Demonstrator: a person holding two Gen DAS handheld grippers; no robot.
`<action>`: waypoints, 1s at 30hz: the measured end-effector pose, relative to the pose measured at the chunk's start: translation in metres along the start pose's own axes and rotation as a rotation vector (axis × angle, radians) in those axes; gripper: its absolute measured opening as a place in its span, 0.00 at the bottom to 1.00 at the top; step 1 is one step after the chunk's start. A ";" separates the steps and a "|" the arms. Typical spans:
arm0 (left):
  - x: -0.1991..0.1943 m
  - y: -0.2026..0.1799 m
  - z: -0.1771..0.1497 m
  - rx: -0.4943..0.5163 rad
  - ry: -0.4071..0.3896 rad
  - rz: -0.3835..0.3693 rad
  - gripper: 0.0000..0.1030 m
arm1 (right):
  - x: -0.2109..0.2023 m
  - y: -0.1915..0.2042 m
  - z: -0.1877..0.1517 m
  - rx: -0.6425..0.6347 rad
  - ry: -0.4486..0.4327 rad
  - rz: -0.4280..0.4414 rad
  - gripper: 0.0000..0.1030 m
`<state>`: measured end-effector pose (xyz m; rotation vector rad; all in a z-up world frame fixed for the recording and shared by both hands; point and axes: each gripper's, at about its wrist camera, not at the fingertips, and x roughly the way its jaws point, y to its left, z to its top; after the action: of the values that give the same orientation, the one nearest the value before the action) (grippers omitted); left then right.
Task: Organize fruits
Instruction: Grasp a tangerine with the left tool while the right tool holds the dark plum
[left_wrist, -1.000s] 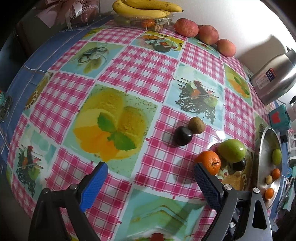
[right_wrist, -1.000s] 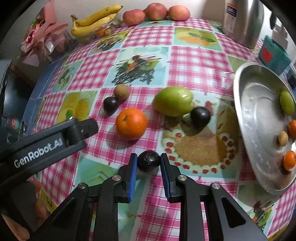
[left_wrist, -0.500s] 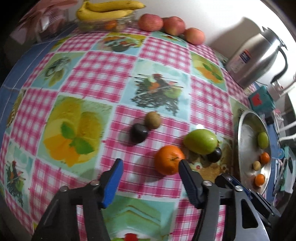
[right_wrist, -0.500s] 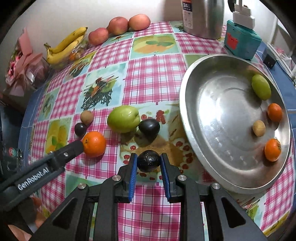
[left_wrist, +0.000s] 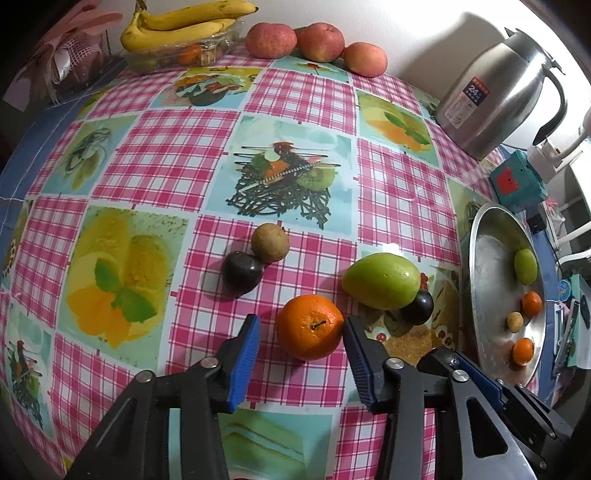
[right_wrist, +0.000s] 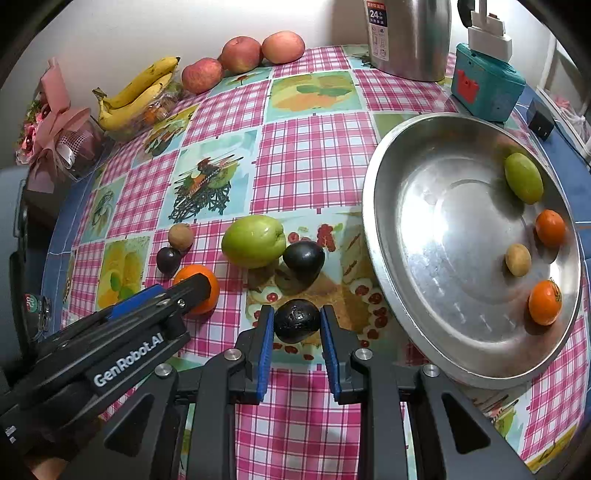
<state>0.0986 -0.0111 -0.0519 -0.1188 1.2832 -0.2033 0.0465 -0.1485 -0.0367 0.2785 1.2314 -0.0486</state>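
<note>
My right gripper (right_wrist: 297, 325) is shut on a dark avocado-like fruit (right_wrist: 296, 320), held above the checked tablecloth just left of the metal tray (right_wrist: 406, 295). The tray holds a green fruit (right_wrist: 523, 178), two small oranges and a small brown fruit. My left gripper (left_wrist: 301, 341) is open, its fingers on either side of an orange (left_wrist: 309, 327) that sits on the cloth. Beside the orange lie a green mango (left_wrist: 381, 280), a dark plum (left_wrist: 418, 307), another dark fruit (left_wrist: 243, 272) and a brown kiwi-like fruit (left_wrist: 270, 242).
At the back edge are bananas on a clear box (left_wrist: 181, 26), three apples (left_wrist: 314, 40), a steel kettle (left_wrist: 495, 99) and a teal box (left_wrist: 517, 182). A pink ribbon bundle (right_wrist: 55, 125) stands at the far left.
My left gripper moved in and narrowed around the orange. My right gripper, still holding the dark fruit, moved closer to the tray.
</note>
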 end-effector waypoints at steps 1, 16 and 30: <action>-0.001 0.000 0.000 0.003 -0.001 -0.004 0.40 | 0.000 0.000 0.000 -0.002 0.001 -0.002 0.25; -0.015 -0.003 0.003 -0.005 -0.026 -0.053 0.35 | -0.003 -0.003 0.000 0.011 -0.005 0.009 0.25; -0.042 -0.011 0.008 0.001 -0.089 -0.089 0.35 | -0.021 -0.008 0.003 0.025 -0.050 0.014 0.25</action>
<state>0.0942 -0.0128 -0.0083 -0.1826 1.1905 -0.2723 0.0411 -0.1590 -0.0171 0.3061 1.1796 -0.0587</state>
